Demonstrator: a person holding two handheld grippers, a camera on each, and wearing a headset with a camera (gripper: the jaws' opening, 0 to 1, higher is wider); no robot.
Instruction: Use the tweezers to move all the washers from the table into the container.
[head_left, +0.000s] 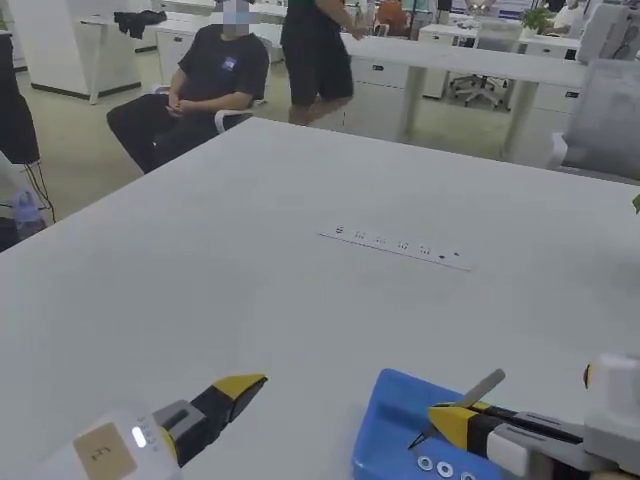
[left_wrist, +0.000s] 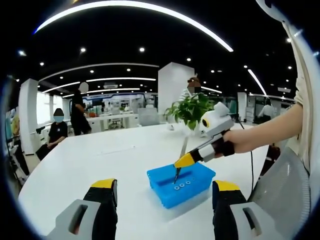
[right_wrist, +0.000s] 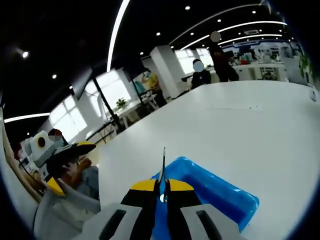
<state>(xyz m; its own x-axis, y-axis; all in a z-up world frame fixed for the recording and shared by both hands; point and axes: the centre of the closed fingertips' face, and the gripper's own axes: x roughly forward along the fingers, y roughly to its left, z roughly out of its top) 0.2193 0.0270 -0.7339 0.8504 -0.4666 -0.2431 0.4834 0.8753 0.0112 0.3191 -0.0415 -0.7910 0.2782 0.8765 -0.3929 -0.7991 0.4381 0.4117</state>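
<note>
Nearest, the left gripper (left_wrist: 165, 184) is held with its fingers spread wide and empty. The tweezers (left_wrist: 181, 152) are clamped between the closed fingers of the right gripper (right_wrist: 162, 186), with their tips angled down into the blue container (head_left: 385, 420), where washers (head_left: 444, 467) are seen. Far ahead of the tips, a row of small pieces (head_left: 395, 243), possibly washers, is laid crosswise on the counter (head_left: 200, 270).

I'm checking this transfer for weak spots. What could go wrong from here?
The tweezers are pinched between the jaws of the right gripper, so they might twist or slip. The blue container stands unheld, with the left gripper open and apart from it; a nudge from the tweezer tip could slide it.
</note>
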